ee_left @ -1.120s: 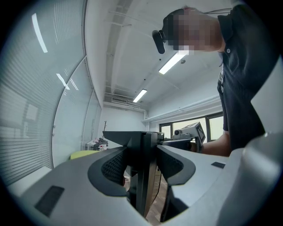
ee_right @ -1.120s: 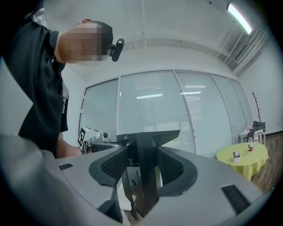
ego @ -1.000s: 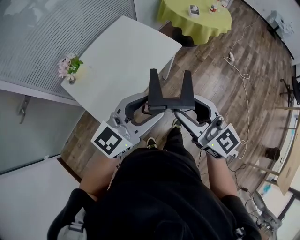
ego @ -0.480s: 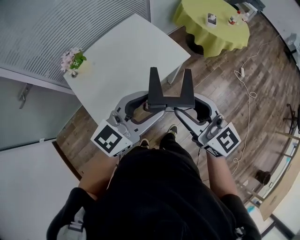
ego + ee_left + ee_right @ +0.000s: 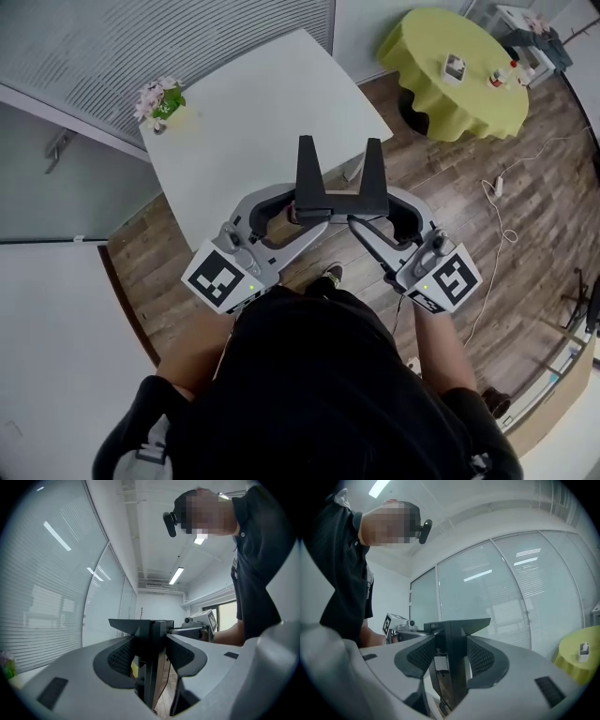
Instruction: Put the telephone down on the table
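Observation:
The black telephone, a flat bar with two arms sticking forward, is held in the air between both grippers at chest height. My left gripper is shut on its left end and my right gripper on its right end. In the left gripper view both pads press the telephone's black edge, and my left gripper faces the right one. The right gripper view shows my right gripper clamping the telephone the same way. The white table lies just ahead and left, its near corner under the telephone's arms.
A small pot of pink flowers stands at the table's far left corner, by a glass wall with blinds. A round table with a green cloth is at the upper right. A white cable trails over the wooden floor.
The person has turned with both grippers, so the white table and the green table have slid rightward in view. The table's corner now lies closer under the telephone. Both grips are unchanged.

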The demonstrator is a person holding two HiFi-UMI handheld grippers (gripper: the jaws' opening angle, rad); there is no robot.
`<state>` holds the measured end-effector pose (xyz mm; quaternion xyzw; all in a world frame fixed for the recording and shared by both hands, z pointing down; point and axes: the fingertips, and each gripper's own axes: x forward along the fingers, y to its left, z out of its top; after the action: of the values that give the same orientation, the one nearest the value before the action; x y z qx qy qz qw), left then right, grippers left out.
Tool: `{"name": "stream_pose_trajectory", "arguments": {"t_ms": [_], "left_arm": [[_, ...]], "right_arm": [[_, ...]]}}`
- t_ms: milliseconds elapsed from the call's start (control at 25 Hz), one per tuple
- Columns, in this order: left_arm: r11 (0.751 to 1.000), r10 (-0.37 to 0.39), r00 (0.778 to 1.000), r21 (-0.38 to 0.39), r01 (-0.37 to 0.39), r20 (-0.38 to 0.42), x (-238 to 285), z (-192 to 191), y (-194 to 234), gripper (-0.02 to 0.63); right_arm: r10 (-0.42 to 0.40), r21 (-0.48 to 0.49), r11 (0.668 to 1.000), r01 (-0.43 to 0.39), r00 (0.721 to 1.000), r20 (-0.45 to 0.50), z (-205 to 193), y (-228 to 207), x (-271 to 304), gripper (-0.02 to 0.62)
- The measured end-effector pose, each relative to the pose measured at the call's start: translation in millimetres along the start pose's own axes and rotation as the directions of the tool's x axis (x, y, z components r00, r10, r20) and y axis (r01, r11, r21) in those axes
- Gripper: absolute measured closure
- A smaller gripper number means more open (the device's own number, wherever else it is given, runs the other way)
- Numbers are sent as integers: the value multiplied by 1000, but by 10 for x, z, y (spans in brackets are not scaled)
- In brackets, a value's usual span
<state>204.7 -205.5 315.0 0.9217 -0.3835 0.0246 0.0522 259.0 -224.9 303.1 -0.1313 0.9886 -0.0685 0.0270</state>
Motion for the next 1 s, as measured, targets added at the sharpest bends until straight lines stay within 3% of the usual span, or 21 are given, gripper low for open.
{"name": "stream_pose_trajectory", "arguments": {"t_ms": [520, 1000], "left_arm": [[984, 169, 986, -62, -169, -3, -88, -224, 512, 394], [955, 253, 968, -162, -249, 3, -372, -470, 1673, 394]], "right_arm": [[164, 55, 985, -161, 985, -47, -257, -266, 539, 368], [242, 100, 968, -230, 962, -129, -536, -638, 1721, 368]]}}
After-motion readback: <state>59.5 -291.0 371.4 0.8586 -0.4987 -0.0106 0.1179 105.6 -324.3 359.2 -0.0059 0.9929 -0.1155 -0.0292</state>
